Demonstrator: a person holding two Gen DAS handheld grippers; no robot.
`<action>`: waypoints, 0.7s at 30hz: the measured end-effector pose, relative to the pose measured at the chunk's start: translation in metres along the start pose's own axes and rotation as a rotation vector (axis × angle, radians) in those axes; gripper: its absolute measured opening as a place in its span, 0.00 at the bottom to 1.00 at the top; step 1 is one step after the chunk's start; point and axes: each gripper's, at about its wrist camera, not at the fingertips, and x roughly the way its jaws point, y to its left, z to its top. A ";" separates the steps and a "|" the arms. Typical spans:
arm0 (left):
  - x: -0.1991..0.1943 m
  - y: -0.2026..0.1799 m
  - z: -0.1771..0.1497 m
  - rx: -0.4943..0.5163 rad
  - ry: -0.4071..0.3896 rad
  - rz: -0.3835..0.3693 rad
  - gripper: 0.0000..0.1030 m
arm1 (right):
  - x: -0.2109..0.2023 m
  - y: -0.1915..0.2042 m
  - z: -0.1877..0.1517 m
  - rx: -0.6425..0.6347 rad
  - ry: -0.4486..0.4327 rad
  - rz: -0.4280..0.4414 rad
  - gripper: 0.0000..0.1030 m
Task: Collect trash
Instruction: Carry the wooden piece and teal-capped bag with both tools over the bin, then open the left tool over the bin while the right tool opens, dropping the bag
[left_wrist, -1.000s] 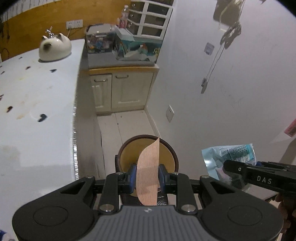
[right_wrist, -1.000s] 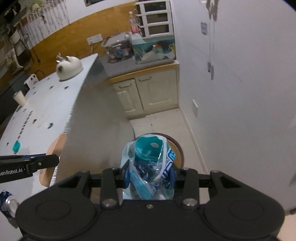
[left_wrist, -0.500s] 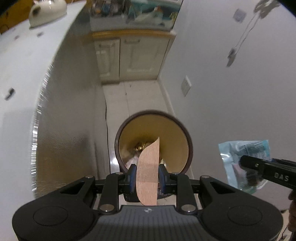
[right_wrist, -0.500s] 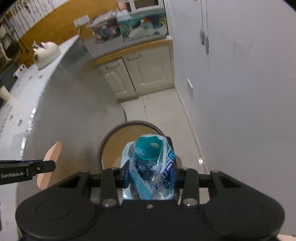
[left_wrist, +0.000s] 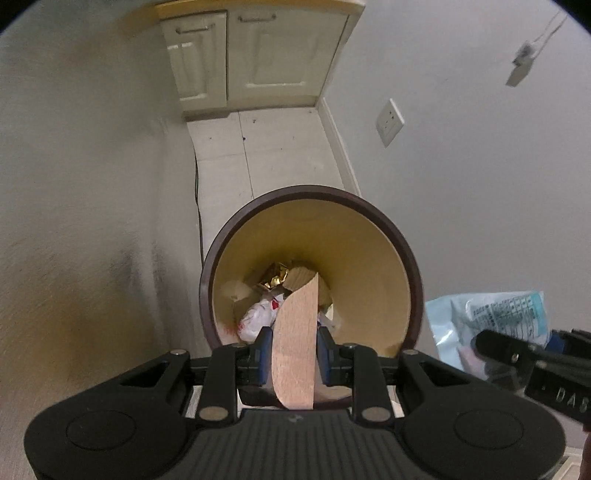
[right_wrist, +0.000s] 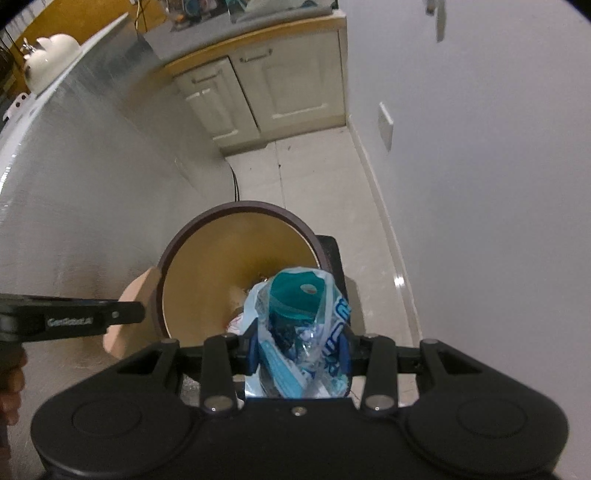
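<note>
A round trash bin (left_wrist: 406, 251) with a dark brown rim and tan inside stands on the floor between the counter side and the wall; crumpled wrappers lie at its bottom. My left gripper (left_wrist: 294, 349) is shut on a thin curved piece of wood (left_wrist: 295, 332), held just above the bin's near rim. My right gripper (right_wrist: 300, 345) is shut on a clear plastic packet with teal and blue print (right_wrist: 301, 325), over the bin's (right_wrist: 192, 258) right side. The packet (left_wrist: 491, 325) shows at the right of the left wrist view, the wood (right_wrist: 135, 295) at the left of the right wrist view.
The grey counter side (left_wrist: 81, 221) rises close on the left and a white wall (left_wrist: 480, 184) with a socket (left_wrist: 389, 122) on the right. Cream cabinet doors (left_wrist: 255, 51) close off the narrow floor strip beyond the bin. A dark cable (left_wrist: 197, 206) runs down by the counter.
Both grippers have come down and tilted toward the bin, which now looks much larger and nearer. The counter top has left the left wrist view. Both grips are unchanged.
</note>
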 end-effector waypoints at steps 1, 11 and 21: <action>0.008 0.001 0.006 0.009 0.004 -0.001 0.26 | 0.007 0.002 0.002 0.000 0.008 0.000 0.39; 0.060 0.004 0.040 0.074 0.034 0.020 0.26 | 0.057 0.010 0.013 0.011 0.065 0.014 0.39; 0.093 0.012 0.041 0.106 0.098 0.057 0.26 | 0.087 0.013 0.023 0.006 0.111 0.027 0.39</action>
